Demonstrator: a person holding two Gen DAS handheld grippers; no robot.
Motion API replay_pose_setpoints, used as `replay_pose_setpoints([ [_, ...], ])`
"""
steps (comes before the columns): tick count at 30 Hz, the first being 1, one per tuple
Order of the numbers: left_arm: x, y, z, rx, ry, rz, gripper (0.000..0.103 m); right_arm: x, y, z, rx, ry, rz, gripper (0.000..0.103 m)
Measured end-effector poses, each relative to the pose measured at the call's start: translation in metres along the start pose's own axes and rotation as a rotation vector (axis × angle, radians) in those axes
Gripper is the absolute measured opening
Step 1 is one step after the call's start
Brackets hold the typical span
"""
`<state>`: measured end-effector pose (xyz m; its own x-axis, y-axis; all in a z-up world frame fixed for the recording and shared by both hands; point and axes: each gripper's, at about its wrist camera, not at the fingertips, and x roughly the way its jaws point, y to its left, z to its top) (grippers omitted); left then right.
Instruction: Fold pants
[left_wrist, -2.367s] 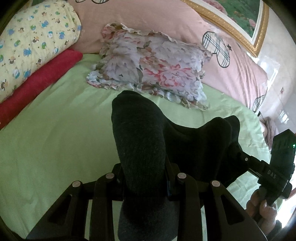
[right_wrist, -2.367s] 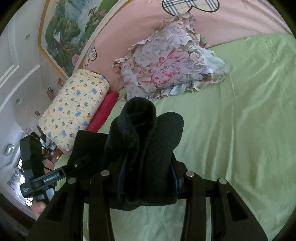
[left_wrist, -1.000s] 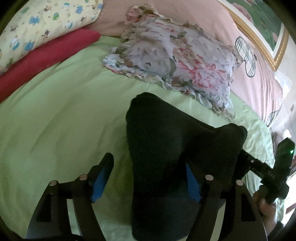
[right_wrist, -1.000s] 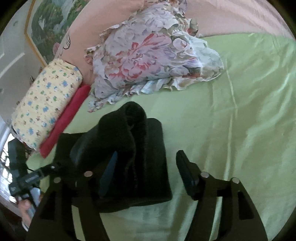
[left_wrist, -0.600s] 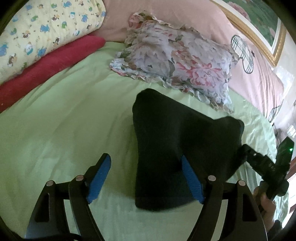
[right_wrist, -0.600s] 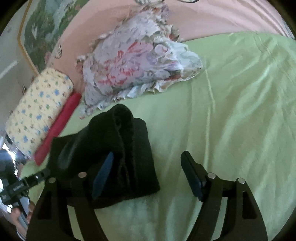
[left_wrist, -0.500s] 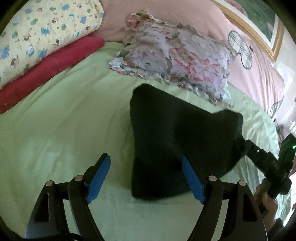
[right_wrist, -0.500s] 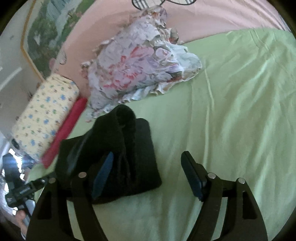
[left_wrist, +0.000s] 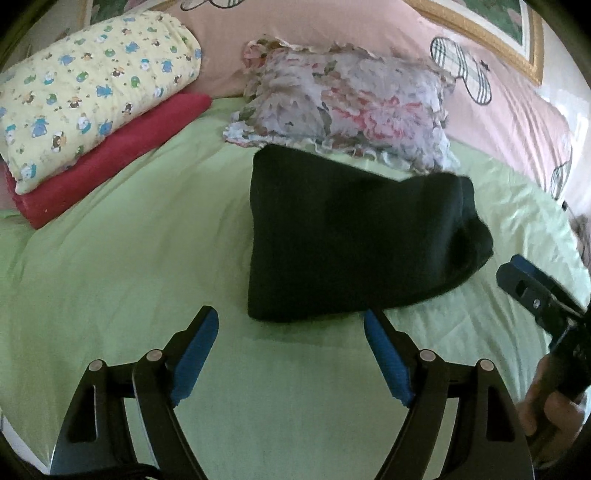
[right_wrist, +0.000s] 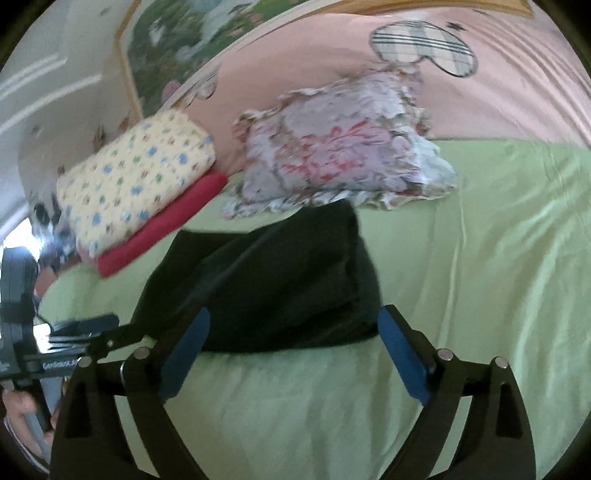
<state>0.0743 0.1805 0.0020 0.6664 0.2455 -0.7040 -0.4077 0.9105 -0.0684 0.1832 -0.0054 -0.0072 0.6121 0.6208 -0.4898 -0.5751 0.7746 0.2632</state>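
A: Item one, the surface?

B: A bed under a light green sheet (left_wrist: 110, 258), lightly creased. At its far edge a pink cover (left_wrist: 517, 122) printed with plaid bows rises like a headboard, and above that hangs a gilt-framed picture (left_wrist: 532, 55). White panelled wall shows far left in the right wrist view.

A: Soft goods on it?

B: A floral ruffled pillow (left_wrist: 343, 107) at the far middle. On the far left, a yellow patterned quilt (left_wrist: 88, 85), folded, stacked on a red folded blanket (left_wrist: 122, 151).

A: Containers?

B: None listed.

A: The task's thing?

B: The black pants (left_wrist: 343, 236), folded into a thick bundle, lie flat on the sheet in the middle of the bed, their far edge just beside or touching the pillow's frill; which one cannot be told.

A: The left gripper (left_wrist: 290, 334)?

B: Angled down at the bed, blue pads spread wide. Its jaws have just been opening; nothing lies between them. The bundle's near edge sits just beyond the tips, the right tip close beside it.

A: The right gripper (right_wrist: 291, 325)?

B: Also released, jaws just opened further. The bundle's near right end lies between the tips, but no pad presses it. The frame is blurred.

A: Hands?

B: The person's right hand (left_wrist: 550, 413) grips its handle at the near right of the left view; the left hand (right_wrist: 18, 410) shows at the near left of the right view.
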Motion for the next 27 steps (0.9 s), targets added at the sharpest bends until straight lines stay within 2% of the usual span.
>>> replay_pose_setpoints([
  [3, 0.0, -0.004, -0.004, 0.021, 0.01, 0.01, 0.082, 0.003, 0.02, -0.005, -0.096, 0.03, -0.009, 0.096],
  [6, -0.003, -0.006, -0.006, 0.031, 0.002, 0.029, 0.082, 0.003, 0.028, -0.01, -0.138, 0.043, -0.025, 0.097],
  [15, -0.003, -0.005, -0.006, 0.032, -0.005, 0.06, 0.082, 0.004, 0.012, -0.01, -0.055, 0.062, -0.015, 0.097],
  [27, 0.004, -0.005, -0.007, 0.035, 0.009, 0.062, 0.083, 0.007, 0.016, -0.011, -0.066, 0.081, -0.02, 0.097],
])
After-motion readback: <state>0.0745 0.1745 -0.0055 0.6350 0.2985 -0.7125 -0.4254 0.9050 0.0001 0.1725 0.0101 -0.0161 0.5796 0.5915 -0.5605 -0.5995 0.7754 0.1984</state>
